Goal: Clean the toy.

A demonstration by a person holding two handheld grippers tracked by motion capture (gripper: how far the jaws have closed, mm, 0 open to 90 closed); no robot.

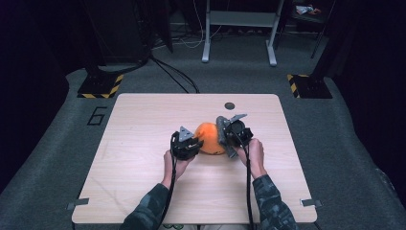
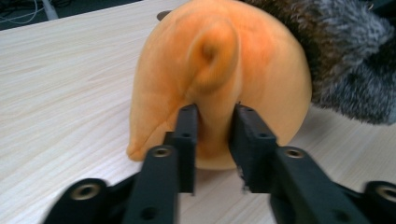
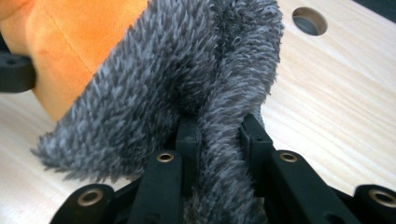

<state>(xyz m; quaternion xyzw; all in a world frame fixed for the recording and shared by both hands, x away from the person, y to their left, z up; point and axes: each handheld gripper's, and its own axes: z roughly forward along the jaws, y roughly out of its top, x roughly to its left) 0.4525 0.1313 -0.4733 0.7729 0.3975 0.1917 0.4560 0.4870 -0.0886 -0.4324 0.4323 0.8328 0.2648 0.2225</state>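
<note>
**Both grippers pinch a soft orange plush with a grey fur trim**

High view: the orange plush (image 1: 209, 138) sits on the wooden table (image 1: 143, 143), a little toward the far edge from its middle and slightly nearer the right edge. The left gripper (image 1: 191, 143) meets it from the left, the right gripper (image 1: 229, 139) from the right, a hand behind each. A round hole (image 1: 230, 105) lies in the table near the far edge.

Left gripper view: the black jaws are pressed in on a raised fold of the plush's smooth, velvety orange fabric (image 2: 215, 70), below a curled nub. The body is rounded and dome-like and rests on the pale wood grain.

Right gripper view: the jaws pinch a ridge of shaggy grey fur (image 3: 187, 79), long-piled and floppy, which borders the orange cloth.

The step in hand looks like a two-sided grip, ready for pulling apart or turning the piece. The next move probably calls for steady, opposed tension, since both materials are soft and may slip from the jaws.
</note>
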